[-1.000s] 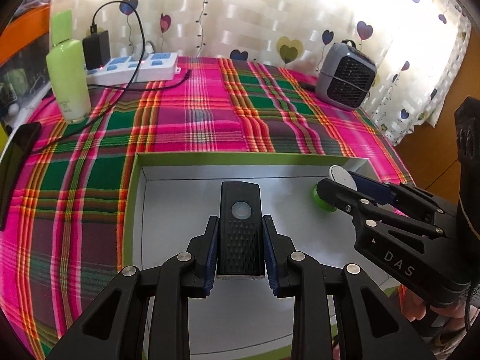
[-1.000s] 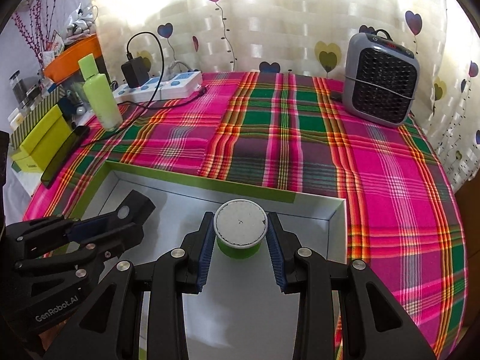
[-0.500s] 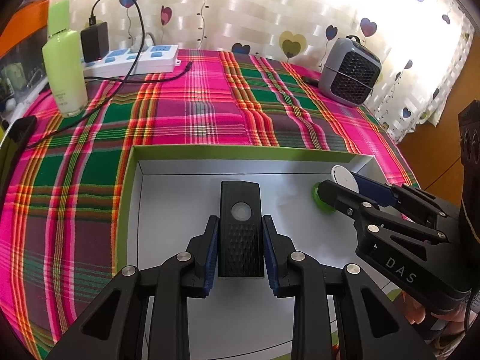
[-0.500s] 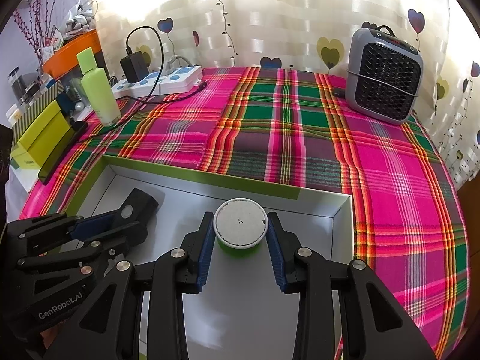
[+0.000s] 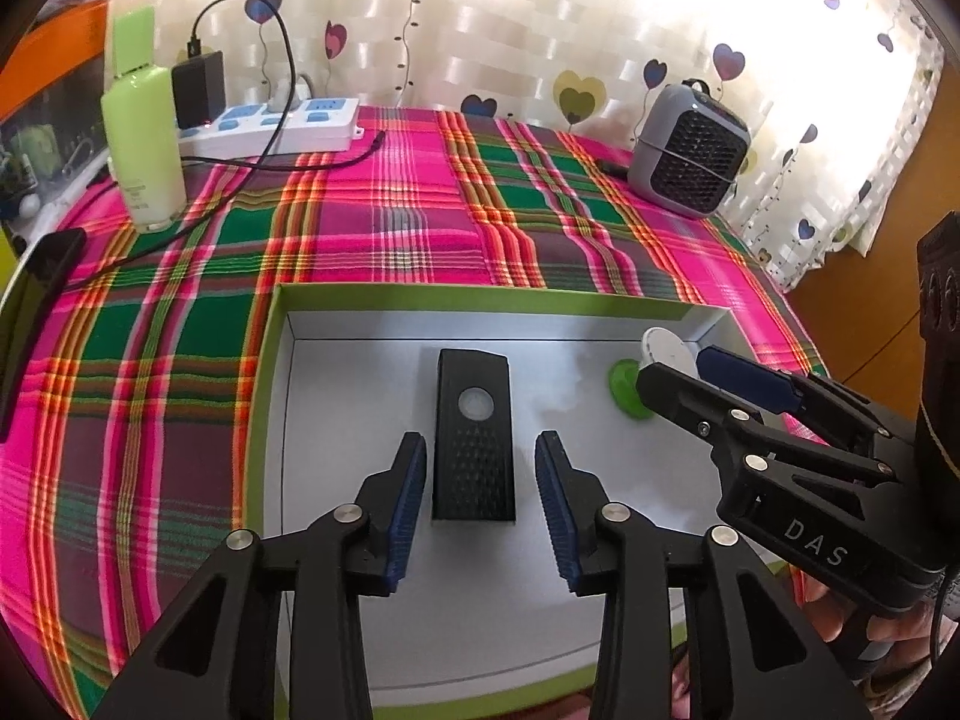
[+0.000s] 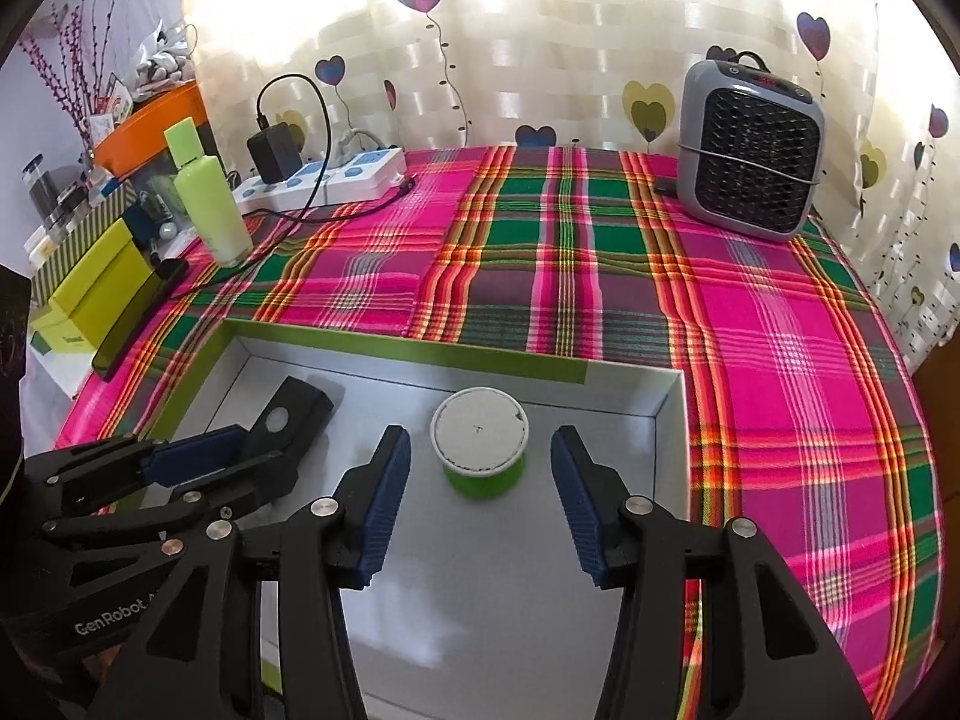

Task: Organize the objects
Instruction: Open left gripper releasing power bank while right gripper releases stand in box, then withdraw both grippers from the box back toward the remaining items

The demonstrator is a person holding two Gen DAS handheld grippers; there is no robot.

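The left gripper (image 5: 480, 480) has just been opening its jaws, now spread clear of the black device (image 5: 474, 438) lying between them on the floor of the green-rimmed box (image 5: 480, 300). The right gripper (image 6: 480, 492) has likewise just spread its jaws off the green spool (image 6: 480, 450) standing upright near the box's right wall. Beyond the box, a grey heater (image 6: 750, 144) stands on the plaid-covered worktop (image 6: 600, 252).

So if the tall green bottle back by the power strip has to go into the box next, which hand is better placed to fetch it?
Probably the left. The green bottle stands at the far left of the table, on the left gripper's side, and its jaws have just opened off the black device. The right gripper sits further right, over the green-based tub.
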